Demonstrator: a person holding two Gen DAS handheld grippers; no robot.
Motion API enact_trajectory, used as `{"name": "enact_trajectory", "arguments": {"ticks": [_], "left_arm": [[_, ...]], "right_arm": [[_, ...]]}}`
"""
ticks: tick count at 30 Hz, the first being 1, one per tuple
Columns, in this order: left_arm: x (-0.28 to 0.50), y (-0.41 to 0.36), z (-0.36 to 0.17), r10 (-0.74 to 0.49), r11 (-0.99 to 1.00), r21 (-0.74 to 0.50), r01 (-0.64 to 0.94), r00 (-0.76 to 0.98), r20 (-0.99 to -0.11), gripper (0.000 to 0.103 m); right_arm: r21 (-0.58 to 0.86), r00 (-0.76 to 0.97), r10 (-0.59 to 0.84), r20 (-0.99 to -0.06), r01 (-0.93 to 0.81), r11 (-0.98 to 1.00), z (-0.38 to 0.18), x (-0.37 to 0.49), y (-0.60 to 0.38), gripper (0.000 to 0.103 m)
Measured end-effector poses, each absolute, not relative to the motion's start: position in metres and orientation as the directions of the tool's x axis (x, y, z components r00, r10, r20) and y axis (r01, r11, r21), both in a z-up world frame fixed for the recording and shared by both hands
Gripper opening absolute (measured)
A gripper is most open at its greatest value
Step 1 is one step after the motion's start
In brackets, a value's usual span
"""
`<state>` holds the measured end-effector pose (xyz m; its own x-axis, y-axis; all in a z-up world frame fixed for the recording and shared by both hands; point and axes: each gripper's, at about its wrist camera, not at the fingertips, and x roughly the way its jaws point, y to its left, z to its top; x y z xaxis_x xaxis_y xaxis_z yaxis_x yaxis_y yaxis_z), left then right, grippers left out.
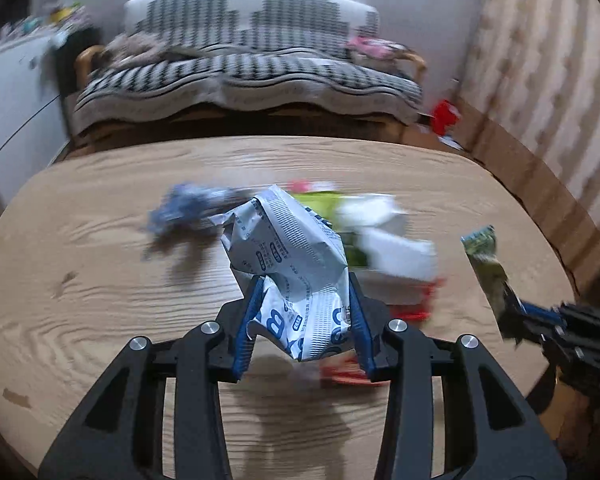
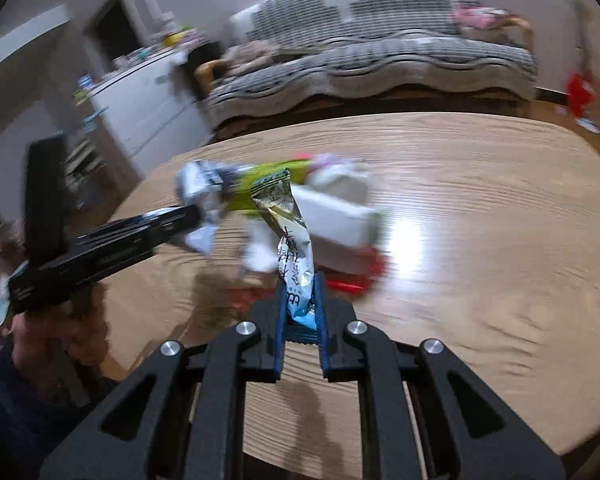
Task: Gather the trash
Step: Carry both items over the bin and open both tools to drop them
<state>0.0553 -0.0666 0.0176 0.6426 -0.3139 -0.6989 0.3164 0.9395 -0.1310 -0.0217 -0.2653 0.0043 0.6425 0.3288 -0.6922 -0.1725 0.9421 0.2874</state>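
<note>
My left gripper (image 1: 303, 286) is shut on a crumpled white and blue wrapper (image 1: 288, 252), held above the wooden table (image 1: 100, 280). My right gripper (image 2: 300, 292) is shut on a thin green and silver snack wrapper (image 2: 288, 224) that stands up from the fingers; this wrapper also shows in the left wrist view (image 1: 484, 264). On the table behind lie a blue crumpled wrapper (image 1: 180, 212), a green packet (image 2: 260, 188), white crumpled paper (image 1: 384, 232) and a red and white box (image 2: 352, 256). The left gripper (image 2: 204, 216) with its wrapper also shows at the left of the right wrist view.
A sofa with a black and white patterned cover (image 1: 252, 76) stands behind the table. A white cabinet (image 2: 148, 108) is at the left. A red object (image 1: 444, 116) lies on the floor at the right, near a curtain (image 1: 540, 80).
</note>
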Motion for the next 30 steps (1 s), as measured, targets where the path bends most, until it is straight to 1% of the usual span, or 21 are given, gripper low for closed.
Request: {"name": "enact_trajectory", "arguments": {"ticks": [5, 8, 11, 16, 19, 22, 24, 26, 30], "left_arm": [[0.029, -0.154, 0.024, -0.407, 0.873, -0.1, 0.477, 0.601, -0.688, 0.04], [0.008, -0.219, 0.024, -0.471, 0.806, -0.085, 0.586, 0.548, -0.691, 0.04], [-0.013, -0.271, 0.021, -0.521, 0.743, -0.077, 0.665, 0.501, -0.691, 0.04], [-0.067, -0.369, 0.008, -0.613, 0.58, -0.091, 0.809, 0.361, -0.703, 0.04], [-0.103, -0.422, -0.007, -0.643, 0.476, -0.093, 0.874, 0.274, -0.715, 0.04], [-0.133, -0.462, -0.025, -0.656, 0.391, -0.087, 0.916, 0.211, -0.724, 0.04], [-0.147, -0.489, -0.042, -0.658, 0.342, -0.14, 0.929, 0.13, -0.741, 0.04], [-0.154, -0.515, -0.062, -0.64, 0.311, -0.173, 0.934, 0.072, -0.765, 0.04], [-0.16, -0.552, -0.094, -0.598, 0.288, -0.151, 0.946, 0.055, -0.799, 0.04]], "right_arm": [[0.233, 0.7, 0.139, -0.701, 0.04, 0.972, 0.005, -0.067, -0.356, 0.013], [0.221, 0.711, 0.028, -0.703, 0.181, 0.958, 0.0, -0.105, -0.419, 0.013], [0.203, 0.698, -0.092, -0.71, 0.329, 0.922, -0.007, -0.15, -0.48, 0.013], [0.218, 0.632, -0.233, -0.739, 0.551, 0.805, -0.019, -0.229, -0.574, 0.013], [0.225, 0.591, -0.277, -0.757, 0.635, 0.739, -0.03, -0.264, -0.612, 0.013], [0.235, 0.545, -0.291, -0.786, 0.699, 0.675, -0.046, -0.293, -0.641, 0.013], [0.235, 0.516, -0.288, -0.807, 0.727, 0.645, -0.058, -0.305, -0.656, 0.013], [0.233, 0.491, -0.28, -0.825, 0.747, 0.622, -0.071, -0.315, -0.666, 0.013], [0.236, 0.469, -0.26, -0.844, 0.76, 0.605, -0.084, -0.323, -0.675, 0.013]]}}
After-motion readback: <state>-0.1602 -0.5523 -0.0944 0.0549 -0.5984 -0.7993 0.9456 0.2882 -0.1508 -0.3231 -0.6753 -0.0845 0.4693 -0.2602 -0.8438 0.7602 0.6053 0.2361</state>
